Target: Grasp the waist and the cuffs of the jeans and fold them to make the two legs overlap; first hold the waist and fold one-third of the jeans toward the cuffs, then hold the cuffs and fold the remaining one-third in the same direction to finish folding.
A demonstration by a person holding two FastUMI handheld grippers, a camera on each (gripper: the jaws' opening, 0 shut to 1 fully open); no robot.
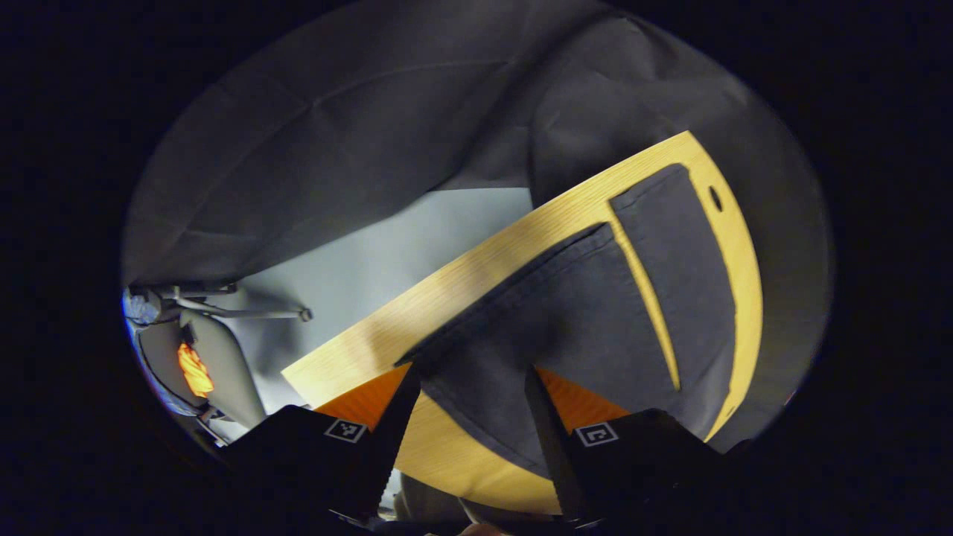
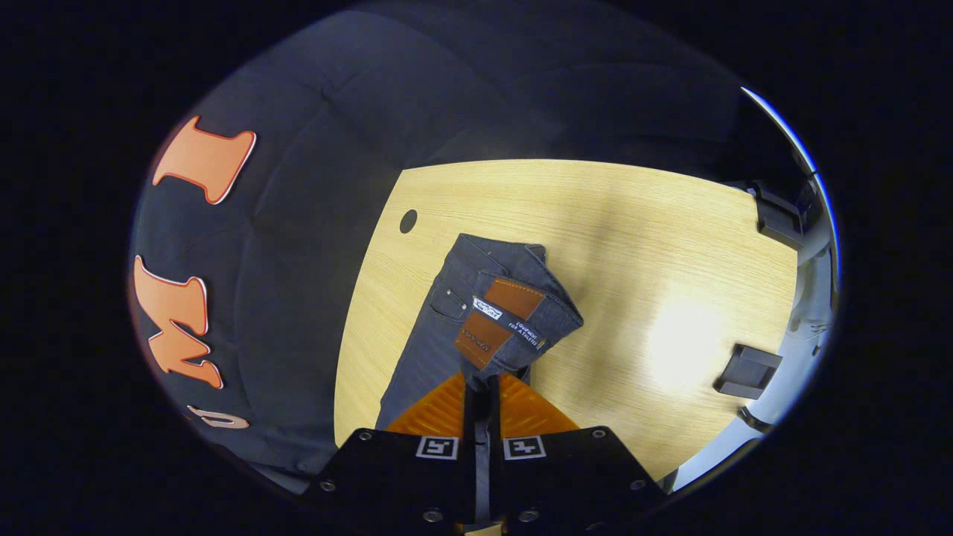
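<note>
Dark grey jeans (image 1: 581,320) lie on the light wooden table (image 1: 461,275), the two legs side by side with a thin strip of table between them and the cuffs at the far end. My left gripper (image 1: 473,376) is open, its fingers on either side of the near leg's edge. In the right gripper view the waist of the jeans (image 2: 514,313), with a brown patch, is raised and folded over. My right gripper (image 2: 480,381) is shut on that waist fabric, and the rest of the jeans trails down to the left onto the table (image 2: 633,246).
A round cable hole (image 2: 408,221) sits near the table's far corner, by the cuffs. Two black blocks (image 2: 747,370) (image 2: 778,216) stand at the table's right edge. A grey chair (image 1: 216,357) stands on the pale floor (image 1: 387,253) beyond the table. Black cloth walls surround the booth.
</note>
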